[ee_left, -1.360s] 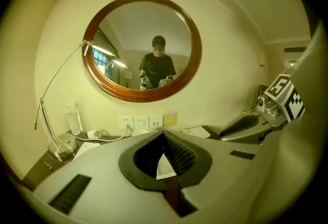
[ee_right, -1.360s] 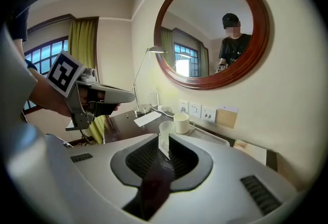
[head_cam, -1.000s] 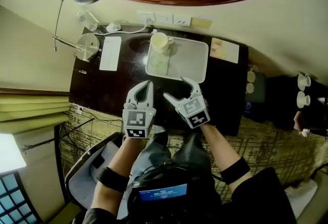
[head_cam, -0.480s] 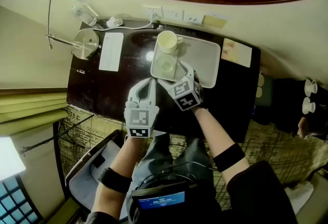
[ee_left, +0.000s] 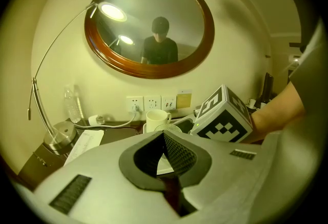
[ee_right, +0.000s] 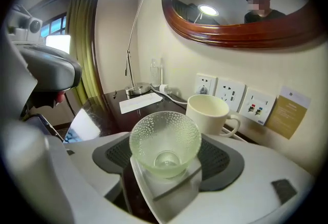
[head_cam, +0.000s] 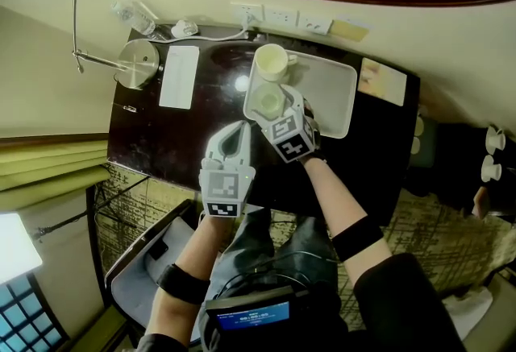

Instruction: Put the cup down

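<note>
Glass cup (head_cam: 268, 101) upright at near-left corner of white tray (head_cam: 324, 93), by worktop (head_cam: 185, 133) far edge | right hand-held gripper (head_cam: 280, 113) wide, jaws just closing, cup between them | left hand-held gripper (head_cam: 238, 127) pinched together, empty, above worktop near edge

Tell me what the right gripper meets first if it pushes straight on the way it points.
The glass cup, which stands on the near corner of the tray between the jaws of the right gripper. The jaws have just been closing but look clear of it. Just behind it, probably, comes the white mug.
</note>
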The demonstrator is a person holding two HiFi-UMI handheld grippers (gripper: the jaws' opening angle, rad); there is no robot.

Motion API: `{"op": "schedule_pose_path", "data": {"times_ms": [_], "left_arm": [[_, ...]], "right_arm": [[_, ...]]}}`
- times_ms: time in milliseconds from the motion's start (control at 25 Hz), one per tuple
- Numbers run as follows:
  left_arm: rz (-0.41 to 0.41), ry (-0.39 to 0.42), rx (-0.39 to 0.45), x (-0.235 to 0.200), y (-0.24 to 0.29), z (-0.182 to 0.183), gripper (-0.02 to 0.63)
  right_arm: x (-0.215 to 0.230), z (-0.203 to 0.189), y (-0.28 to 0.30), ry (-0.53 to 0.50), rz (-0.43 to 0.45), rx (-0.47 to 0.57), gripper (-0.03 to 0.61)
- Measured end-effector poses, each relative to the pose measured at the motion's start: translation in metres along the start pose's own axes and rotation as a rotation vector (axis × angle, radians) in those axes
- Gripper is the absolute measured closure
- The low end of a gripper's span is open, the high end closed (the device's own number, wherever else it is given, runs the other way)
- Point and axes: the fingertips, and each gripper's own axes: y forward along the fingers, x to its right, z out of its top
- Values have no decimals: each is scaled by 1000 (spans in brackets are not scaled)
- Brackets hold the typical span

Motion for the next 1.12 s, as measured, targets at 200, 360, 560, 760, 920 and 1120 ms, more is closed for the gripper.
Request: {"op": "schedule_pose_path", "data": {"times_ms": [200, 360, 560, 760, 920, 1120], "left_arm": [[14, -11, -6, -2, -5, -2, 614], [13, 0, -12, 5, -8, -1, 614], [-69, 46, -11, 48, 4, 4, 614], [-161, 80, 2, 110, 24, 19, 614], [-234, 110, 9, 160, 37, 31, 614], [-294, 144, 23, 209, 50, 42, 614]], "right_arm": [[-3, 0, -1, -21, 6, 14, 189], [1, 0, -19, 11, -20, 57, 189], [35, -11, -65, 58, -102, 83, 189], [90, -46, -120, 118, -221, 71, 187], [127, -75, -163, 173, -311, 62, 187], [165, -112, -208, 250, -393, 66, 186]]}}
